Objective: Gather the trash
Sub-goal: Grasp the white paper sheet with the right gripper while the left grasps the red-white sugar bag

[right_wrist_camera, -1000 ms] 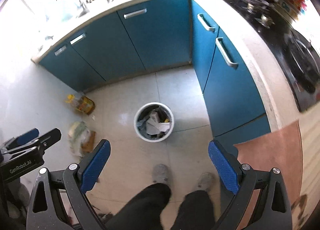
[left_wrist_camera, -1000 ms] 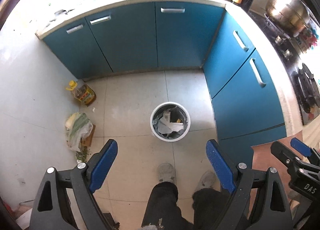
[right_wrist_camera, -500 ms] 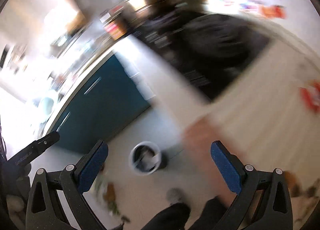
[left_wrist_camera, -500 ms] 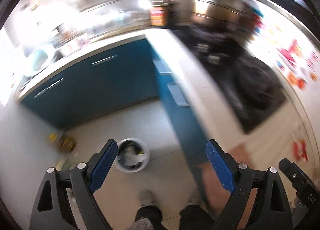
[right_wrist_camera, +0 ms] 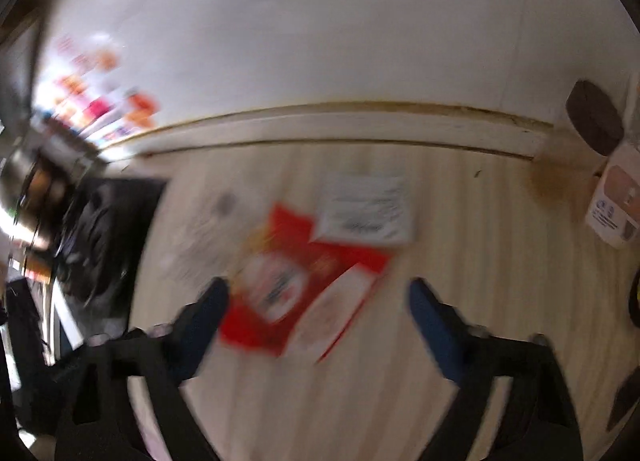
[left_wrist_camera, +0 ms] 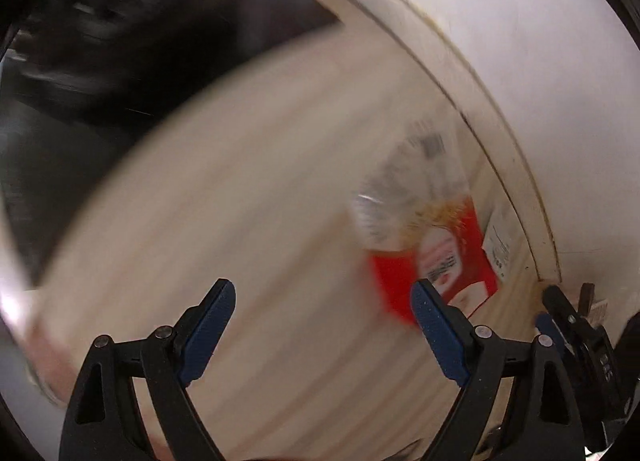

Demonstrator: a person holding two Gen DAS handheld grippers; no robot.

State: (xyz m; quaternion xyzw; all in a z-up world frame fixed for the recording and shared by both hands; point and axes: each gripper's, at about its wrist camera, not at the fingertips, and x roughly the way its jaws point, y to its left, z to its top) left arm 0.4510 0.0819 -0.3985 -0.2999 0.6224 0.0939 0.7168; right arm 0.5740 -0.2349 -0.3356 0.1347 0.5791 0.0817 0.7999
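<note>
Both views are blurred by motion. A red and white flat wrapper point(right_wrist_camera: 304, 281) lies on a pale wooden counter point(right_wrist_camera: 480, 261), with a white paper slip point(right_wrist_camera: 366, 209) beside it and a crumpled clear wrapper point(right_wrist_camera: 200, 237) to its left. In the left wrist view the red wrapper point(left_wrist_camera: 440, 257) and the clear wrapper point(left_wrist_camera: 408, 189) lie ahead on the right. My left gripper point(left_wrist_camera: 324, 325) is open and empty above the counter point(left_wrist_camera: 240, 201). My right gripper point(right_wrist_camera: 318, 321) is open and empty, just short of the red wrapper.
A black stove top point(left_wrist_camera: 100, 41) lies to the left of the counter. A white wall point(right_wrist_camera: 320, 41) runs along the counter's back edge. A small carton point(right_wrist_camera: 612, 201) and a dark round object point(right_wrist_camera: 594, 121) stand at the right end.
Both grippers have swung up and right, from the floor and its white bin to the wooden counter with the wrappers. Both stay open.
</note>
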